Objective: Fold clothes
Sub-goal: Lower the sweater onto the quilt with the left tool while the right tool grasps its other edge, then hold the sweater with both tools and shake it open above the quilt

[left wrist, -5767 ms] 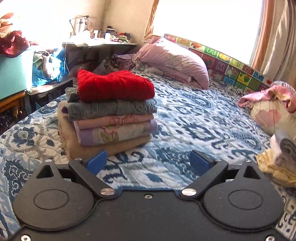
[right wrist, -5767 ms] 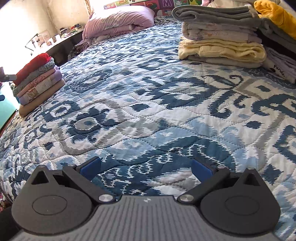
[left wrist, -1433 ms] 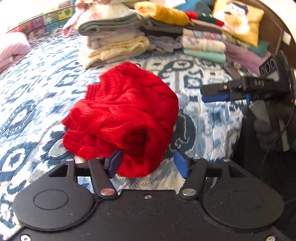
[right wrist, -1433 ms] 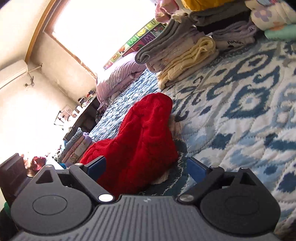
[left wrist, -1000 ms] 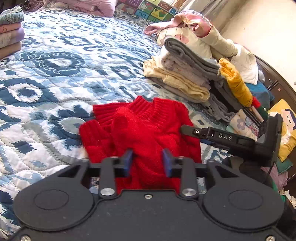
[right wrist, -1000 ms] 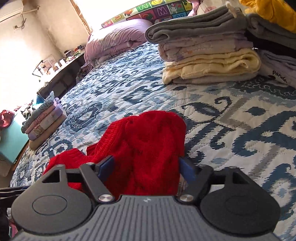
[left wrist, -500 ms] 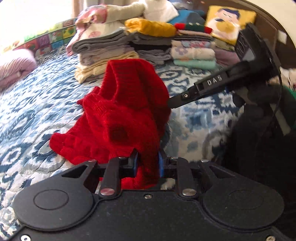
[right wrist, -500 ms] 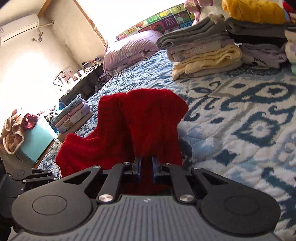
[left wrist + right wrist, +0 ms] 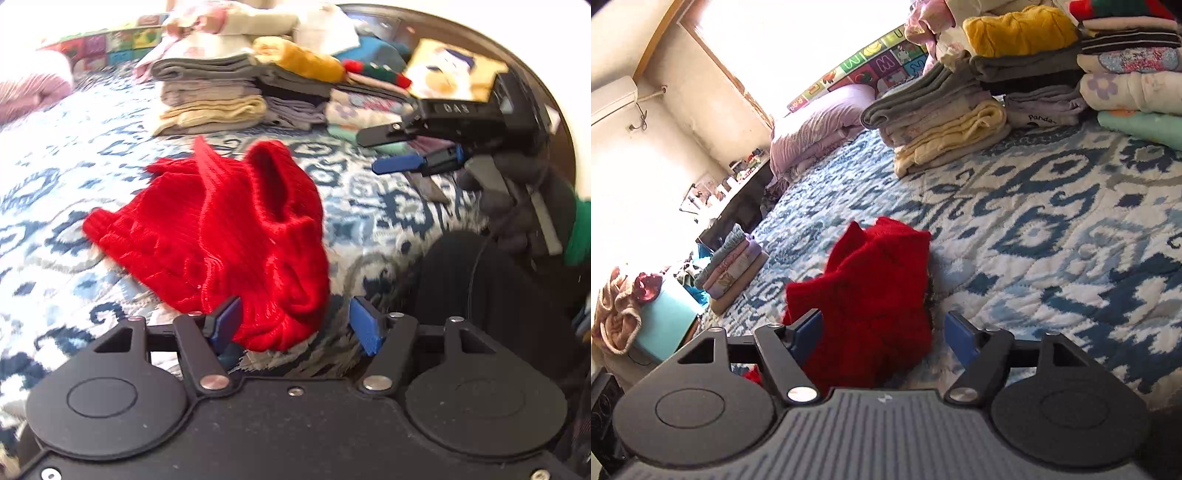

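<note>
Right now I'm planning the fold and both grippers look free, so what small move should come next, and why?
Probably close the left gripper on the near edge of the red sweater. It lies crumpled in a heap on the blue patterned quilt, its near edge between the open blue fingertips. The right gripper is open too, so nothing holds it; it must be spread flat before folding.

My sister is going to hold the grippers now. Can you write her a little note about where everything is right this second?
Left gripper: open, holding nothing, right at the near edge of the red sweater.
Right gripper: open, empty too, close over the same sweater.
The sweater lies crumpled on the blue patterned quilt, unfolded.
Done: folded stacks sit at the far side and by the bed's edge.
Left: spread the sweater flat, fold it, add it to a stack.
</note>
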{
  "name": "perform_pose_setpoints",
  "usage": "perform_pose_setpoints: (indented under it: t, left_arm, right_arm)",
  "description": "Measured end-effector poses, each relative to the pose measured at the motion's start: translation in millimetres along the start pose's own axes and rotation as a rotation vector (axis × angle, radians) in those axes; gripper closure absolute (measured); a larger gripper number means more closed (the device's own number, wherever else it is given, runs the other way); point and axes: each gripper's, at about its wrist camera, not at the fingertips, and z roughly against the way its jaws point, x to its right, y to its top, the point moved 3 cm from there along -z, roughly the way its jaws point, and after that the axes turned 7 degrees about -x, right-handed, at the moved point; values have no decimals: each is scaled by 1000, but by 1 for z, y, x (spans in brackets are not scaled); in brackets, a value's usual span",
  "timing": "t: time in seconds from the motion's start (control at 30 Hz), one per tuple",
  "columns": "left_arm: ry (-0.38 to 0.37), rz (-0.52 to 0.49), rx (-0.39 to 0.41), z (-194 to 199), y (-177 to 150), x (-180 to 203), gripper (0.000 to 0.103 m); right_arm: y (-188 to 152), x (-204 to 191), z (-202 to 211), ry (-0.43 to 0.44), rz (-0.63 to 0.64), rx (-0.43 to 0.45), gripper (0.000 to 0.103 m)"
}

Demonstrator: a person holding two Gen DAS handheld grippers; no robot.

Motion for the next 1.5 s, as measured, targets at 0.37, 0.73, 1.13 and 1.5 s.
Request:
perform_pose_setpoints:
  t: [0.37,0.73,1.13,1.5]
  left_arm:
    - [-90,477,29,-6,-6,-44,37]
    - [-97,721,89,-22,1,-85,36]
    - [46,828,39,-79,51,-139,38]
    - [118,678,-5,-106,73,-137,83]
  right_arm:
    - [20,-58,-100,-137,349,-200,31]
    - [-3,2,-51,-162,225,-303,31]
    - [90,37,-161,-63,30,-295,21]
    - [63,1,-223,-30,391,-461,59]
